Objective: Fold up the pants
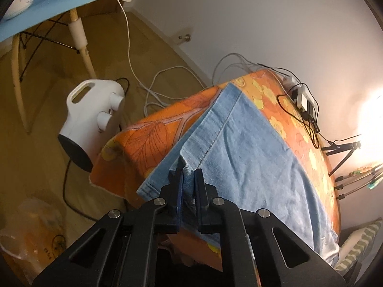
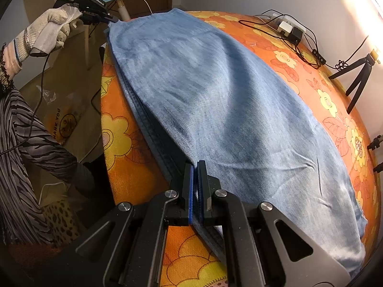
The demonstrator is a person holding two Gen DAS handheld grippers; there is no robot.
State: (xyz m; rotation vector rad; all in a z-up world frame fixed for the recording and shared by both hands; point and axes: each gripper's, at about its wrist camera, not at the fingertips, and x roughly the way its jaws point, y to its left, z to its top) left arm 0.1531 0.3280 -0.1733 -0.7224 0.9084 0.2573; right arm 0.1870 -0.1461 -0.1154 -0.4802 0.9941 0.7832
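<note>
The light-blue denim pants [image 2: 215,100] are lying lengthwise on the orange flowered bedspread [image 2: 124,162], already doubled leg over leg, with the hemmed leg ends [image 1: 215,110] reaching toward the bed's far corner. The left gripper [image 1: 188,179] is pinching a fold of denim at the near edge of the hem end, its pads pressed onto the cloth; the right wrist view shows it too, gripped by a gloved hand [image 2: 51,30] at the far end of the garment. The right gripper [image 2: 196,169] is clamping the stacked side edge of the pants at the other end, jaws nearly together with only the layers between them. Judging from both ends being held, the step in hand is the lengthwise fold, and the next move would call for lifting one end and carrying it over to meet the other while keeping the edges aligned and the cloth taut. Beyond the bed, a white fan heater [image 1: 91,114] is standing on the floor, a power strip with chargers [image 2: 289,30] is resting on the spread, and a plastic bag [image 2: 62,119] is reading "THANK YOU"; small white lettering on the far gripper is too tiny to read.
</note>
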